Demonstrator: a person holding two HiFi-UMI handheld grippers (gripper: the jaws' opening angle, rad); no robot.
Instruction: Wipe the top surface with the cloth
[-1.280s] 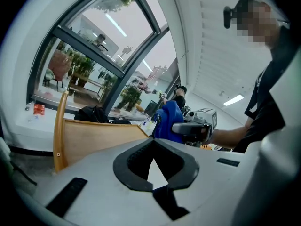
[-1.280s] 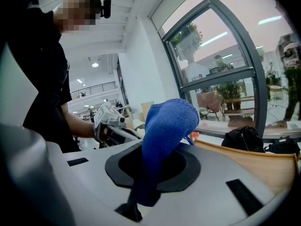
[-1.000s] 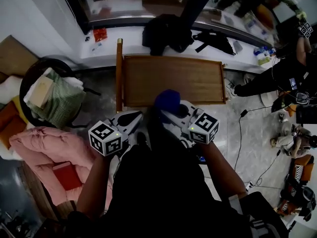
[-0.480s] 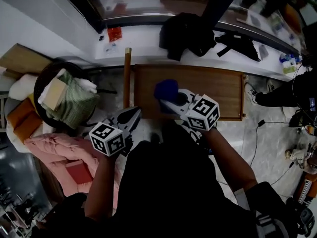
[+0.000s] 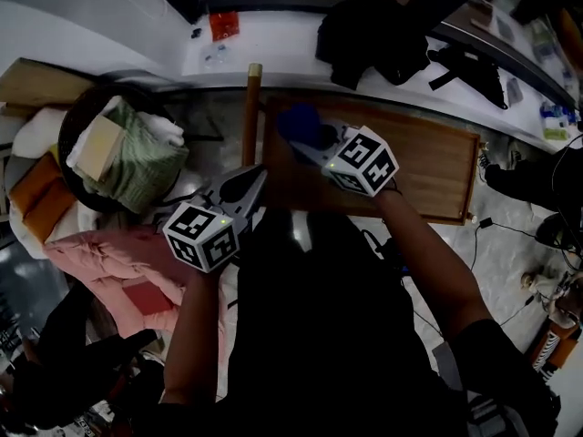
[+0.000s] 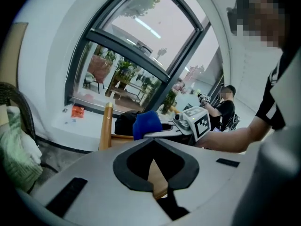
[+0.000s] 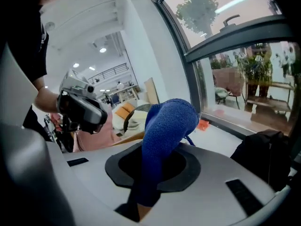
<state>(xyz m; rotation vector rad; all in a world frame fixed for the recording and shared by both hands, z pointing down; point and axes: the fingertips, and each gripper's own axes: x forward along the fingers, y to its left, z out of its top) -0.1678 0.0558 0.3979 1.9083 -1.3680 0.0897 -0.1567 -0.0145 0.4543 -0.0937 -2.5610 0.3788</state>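
Two grippers in play: the right gripper [image 5: 308, 142] clamps the blue cloth [image 5: 295, 123] over the left end of the wooden table top [image 5: 428, 167], the left gripper [image 5: 255, 178] hangs jaws together and empty, and wiping looks barely begun.

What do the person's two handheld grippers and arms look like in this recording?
The left gripper and right gripper have pale grey shells tapering to pointed fingers, with a dark teardrop-shaped cut-out between them. The left cube and right cube are white with black square markers. No cables show. The person wears a black short-sleeved top; the forearms are uncovered.
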